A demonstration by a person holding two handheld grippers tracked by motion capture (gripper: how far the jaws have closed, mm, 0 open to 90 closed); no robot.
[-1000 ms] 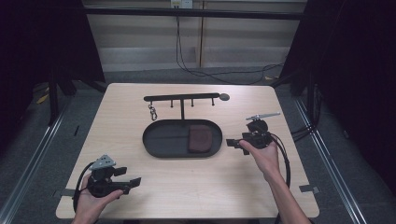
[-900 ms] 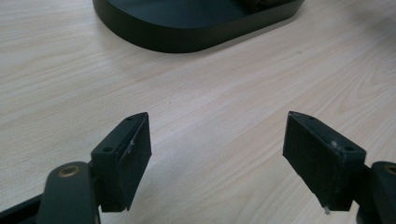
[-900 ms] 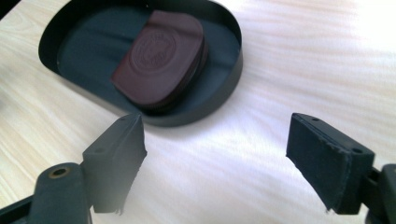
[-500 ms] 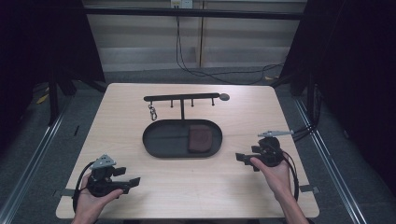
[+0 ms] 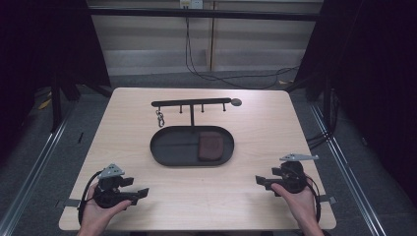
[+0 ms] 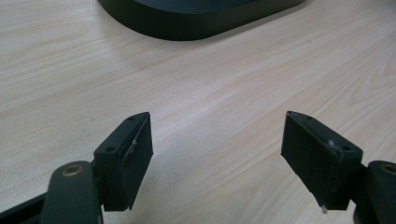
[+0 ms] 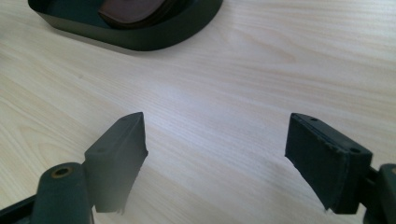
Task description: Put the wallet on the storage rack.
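Note:
A black oval tray (image 5: 174, 147) lies mid-table and holds a brown leather pouch (image 5: 211, 146) at its right end. Behind it stands a black hook rack (image 5: 192, 103) with a small metal key ring (image 5: 160, 118) hanging at its left. My left gripper (image 5: 139, 195) rests near the front left corner, open and empty, its jaws pointing right. In the left gripper view its jaws (image 6: 217, 135) stand wide over bare wood, the tray wall (image 6: 196, 21) ahead. My right gripper (image 5: 261, 183) sits near the front right, open and empty. Its own view (image 7: 215, 135) shows the tray (image 7: 154, 37) and pouch (image 7: 133, 9) ahead.
The light wooden table (image 5: 265, 128) is bordered by a dark floor with metal rails on both sides. Cables (image 5: 226, 78) run across the floor behind the table. Bare wood lies between the tray and both grippers.
My right gripper has drawn back from beside the tray towards the front right of the table and sunk lower. The left gripper has stayed where it was.

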